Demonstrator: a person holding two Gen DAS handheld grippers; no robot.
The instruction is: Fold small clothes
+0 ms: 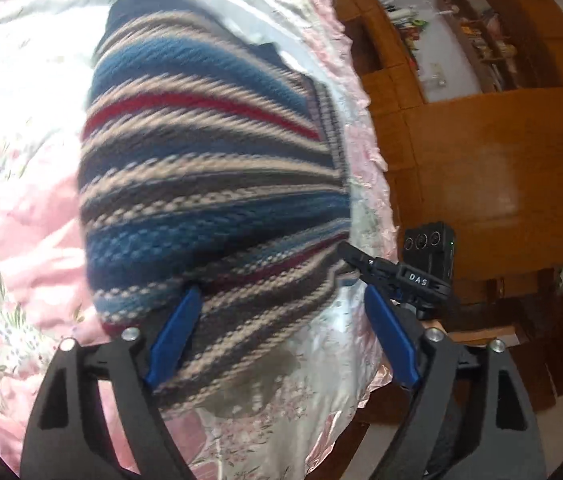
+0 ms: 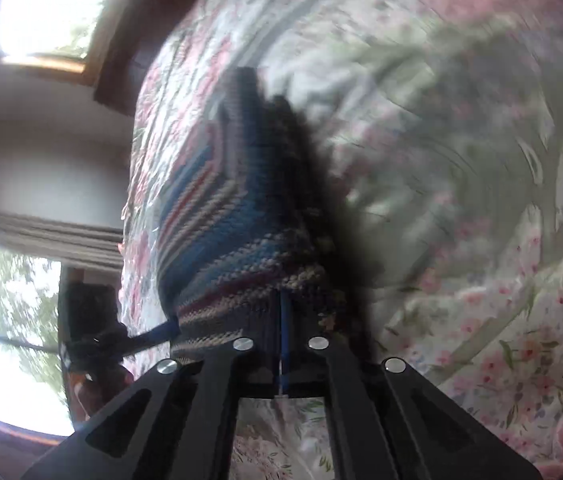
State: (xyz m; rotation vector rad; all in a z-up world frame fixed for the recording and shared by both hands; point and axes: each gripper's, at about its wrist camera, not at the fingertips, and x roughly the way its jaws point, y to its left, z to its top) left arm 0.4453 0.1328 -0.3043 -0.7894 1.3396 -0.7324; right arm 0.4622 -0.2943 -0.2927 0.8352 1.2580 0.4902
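2 grippers at work on 1 striped knit sweater (image 1: 209, 176), spread over a flowered bedcover (image 1: 13, 208). Nearest, in the left wrist view: left gripper (image 1: 281, 300) spread wide, blue fingers (image 1: 173, 336) either side of the sweater's near hem, gripping nothing. Just beyond, right gripper (image 1: 355, 260) reaching in from the side onto that same hem corner. From the right wrist view: right gripper (image 2: 283, 320) pressed together, pinching the sweater's edge, fabric (image 2: 241, 208) trailing away across the bed. Blurred there, so perhaps lifted a little off the bedcover, hard to tell.

Soft, thick, floppy wool by the look of it; light enough, likely to sag and stretch. Best taken at hem corners or shoulder seams, 2 layers together.

Farther off, wooden shelves (image 1: 477, 40) holding small clutter too tiny to name.
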